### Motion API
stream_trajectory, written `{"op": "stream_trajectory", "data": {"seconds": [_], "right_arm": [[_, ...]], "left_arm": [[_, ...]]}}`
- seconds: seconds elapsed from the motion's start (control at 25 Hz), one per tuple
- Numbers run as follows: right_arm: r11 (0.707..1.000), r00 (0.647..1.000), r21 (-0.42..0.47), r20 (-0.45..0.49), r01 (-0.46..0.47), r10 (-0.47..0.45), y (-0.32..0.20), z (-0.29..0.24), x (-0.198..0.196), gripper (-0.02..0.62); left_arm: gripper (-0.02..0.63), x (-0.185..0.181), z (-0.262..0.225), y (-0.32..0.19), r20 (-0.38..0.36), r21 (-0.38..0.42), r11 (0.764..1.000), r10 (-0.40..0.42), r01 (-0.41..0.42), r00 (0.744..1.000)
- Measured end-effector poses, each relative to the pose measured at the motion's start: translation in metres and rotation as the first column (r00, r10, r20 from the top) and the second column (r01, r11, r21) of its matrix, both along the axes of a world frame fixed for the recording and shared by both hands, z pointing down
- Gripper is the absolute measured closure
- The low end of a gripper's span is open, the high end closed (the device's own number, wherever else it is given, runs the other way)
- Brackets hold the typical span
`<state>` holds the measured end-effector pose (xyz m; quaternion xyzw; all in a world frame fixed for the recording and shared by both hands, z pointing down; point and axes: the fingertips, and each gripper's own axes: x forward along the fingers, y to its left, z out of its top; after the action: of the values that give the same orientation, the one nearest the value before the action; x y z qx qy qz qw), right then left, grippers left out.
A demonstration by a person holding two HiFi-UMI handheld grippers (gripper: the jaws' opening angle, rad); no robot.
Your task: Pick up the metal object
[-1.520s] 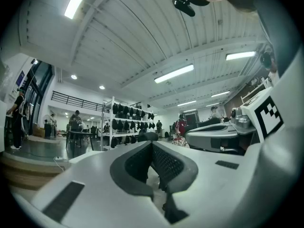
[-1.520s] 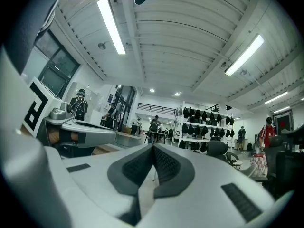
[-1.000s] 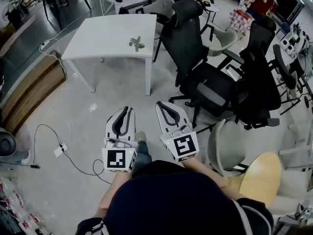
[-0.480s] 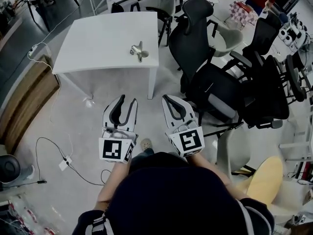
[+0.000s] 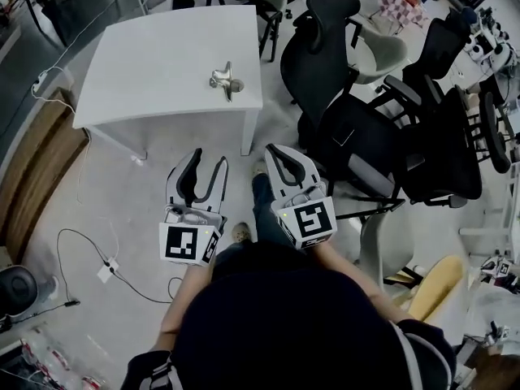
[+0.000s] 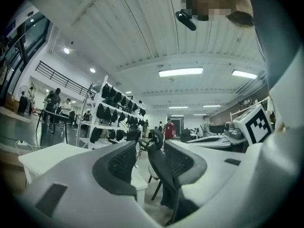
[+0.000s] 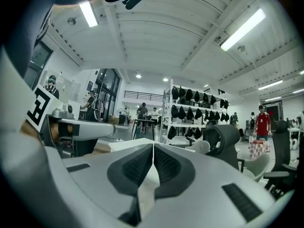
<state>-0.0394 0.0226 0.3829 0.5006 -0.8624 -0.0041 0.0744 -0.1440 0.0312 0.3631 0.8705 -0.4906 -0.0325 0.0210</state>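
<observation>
Only the head view shows the metal object (image 5: 225, 79).

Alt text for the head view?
A person holds two grippers short of a white table bearing a metal object near its right edge. The left gripper's jaws are opening, empty; the right gripper is shut. Black office chairs at right.

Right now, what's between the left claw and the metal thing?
In the head view, only bare floor and bare white tabletop lie between the left claw, opening with nothing in it, and the metal object.
</observation>
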Motion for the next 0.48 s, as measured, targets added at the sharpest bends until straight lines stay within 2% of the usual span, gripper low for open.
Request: {"op": "stream_trajectory", "data": {"seconds": [0.2, 0.48], "right_arm": [[0.998, 0.998, 0.030, 0.001, 0.061, -0.061, -0.057, -0.003, -0.014, 0.568], [0.987, 0.988, 0.043, 0.004, 0.157, -0.157, -0.166, -0.011, -0.021, 0.568]], "left_arm": [[0.437, -0.003, 0.005, -0.046, -0.002, -0.008, 1.000, -0.025, 0.025, 1.000], [0.436, 0.004, 0.011, -0.148, 0.026, -0.029, 0.997, -0.073, 0.074, 0.997]]}}
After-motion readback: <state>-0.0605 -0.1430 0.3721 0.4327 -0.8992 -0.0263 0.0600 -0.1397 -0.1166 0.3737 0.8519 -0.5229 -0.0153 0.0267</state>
